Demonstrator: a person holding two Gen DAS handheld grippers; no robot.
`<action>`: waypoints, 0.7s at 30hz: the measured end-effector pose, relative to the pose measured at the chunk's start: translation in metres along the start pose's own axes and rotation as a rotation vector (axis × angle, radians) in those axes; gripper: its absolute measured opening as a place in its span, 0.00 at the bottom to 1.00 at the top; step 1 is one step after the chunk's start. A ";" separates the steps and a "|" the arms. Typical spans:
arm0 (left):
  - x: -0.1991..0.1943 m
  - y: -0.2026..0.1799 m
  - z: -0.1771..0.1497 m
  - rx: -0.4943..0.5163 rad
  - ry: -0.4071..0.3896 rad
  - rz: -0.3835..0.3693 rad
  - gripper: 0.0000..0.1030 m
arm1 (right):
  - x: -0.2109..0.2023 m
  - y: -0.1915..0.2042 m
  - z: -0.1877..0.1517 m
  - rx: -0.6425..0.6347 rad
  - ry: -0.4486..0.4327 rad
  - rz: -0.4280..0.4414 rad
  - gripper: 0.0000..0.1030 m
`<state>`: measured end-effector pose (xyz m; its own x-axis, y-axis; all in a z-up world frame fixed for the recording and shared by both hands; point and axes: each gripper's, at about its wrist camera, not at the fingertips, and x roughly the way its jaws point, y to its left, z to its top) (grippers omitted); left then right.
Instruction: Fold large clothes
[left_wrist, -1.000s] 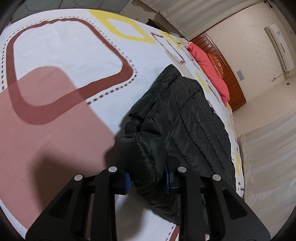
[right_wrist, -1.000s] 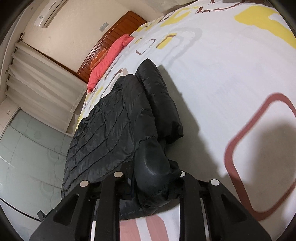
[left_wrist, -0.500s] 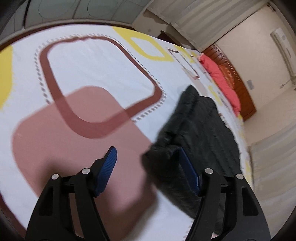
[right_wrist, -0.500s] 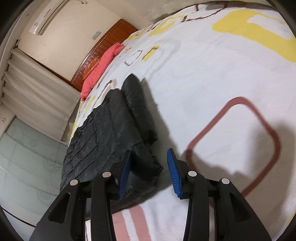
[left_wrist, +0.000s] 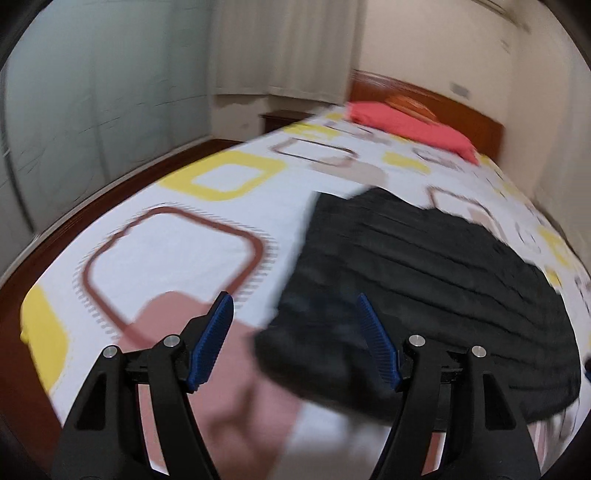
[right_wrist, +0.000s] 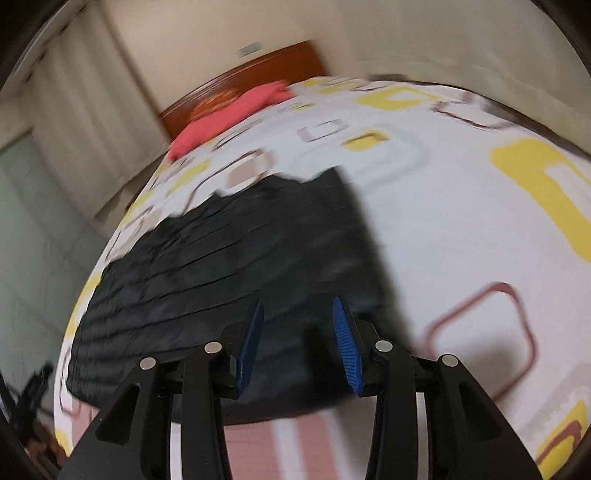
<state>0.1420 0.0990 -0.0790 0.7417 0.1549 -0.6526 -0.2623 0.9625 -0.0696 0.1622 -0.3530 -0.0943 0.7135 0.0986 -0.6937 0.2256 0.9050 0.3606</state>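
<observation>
A black quilted puffer jacket (left_wrist: 424, 273) lies folded flat on the patterned bed sheet (left_wrist: 177, 258); it also shows in the right wrist view (right_wrist: 229, 266). My left gripper (left_wrist: 295, 339) is open and empty, held above the jacket's near left corner. My right gripper (right_wrist: 297, 347) is open and empty, held above the jacket's near right edge. Both views are blurred by motion.
A red pillow (left_wrist: 410, 129) lies by the wooden headboard (left_wrist: 443, 103) at the far end; it also shows in the right wrist view (right_wrist: 229, 118). Curtains (left_wrist: 280, 48) and a pale wall stand to the left. The bed's wooden edge (left_wrist: 92, 192) runs along the left.
Both grippers were shut on jacket folds a second ago. They opened, let the jacket drop flat, and have pulled back and up, tilting toward the headboard.
</observation>
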 end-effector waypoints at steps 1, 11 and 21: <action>0.003 -0.010 0.000 0.021 0.010 -0.014 0.67 | 0.006 0.013 -0.001 -0.033 0.019 0.014 0.38; 0.052 -0.114 0.021 0.172 0.042 -0.082 0.67 | 0.059 0.114 0.008 -0.234 0.076 0.062 0.38; 0.120 -0.149 -0.003 0.278 0.117 -0.019 0.66 | 0.131 0.136 -0.014 -0.352 0.144 -0.029 0.39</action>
<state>0.2681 -0.0265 -0.1495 0.6643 0.1254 -0.7369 -0.0584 0.9915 0.1161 0.2768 -0.2113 -0.1447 0.6039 0.1054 -0.7900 -0.0151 0.9926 0.1209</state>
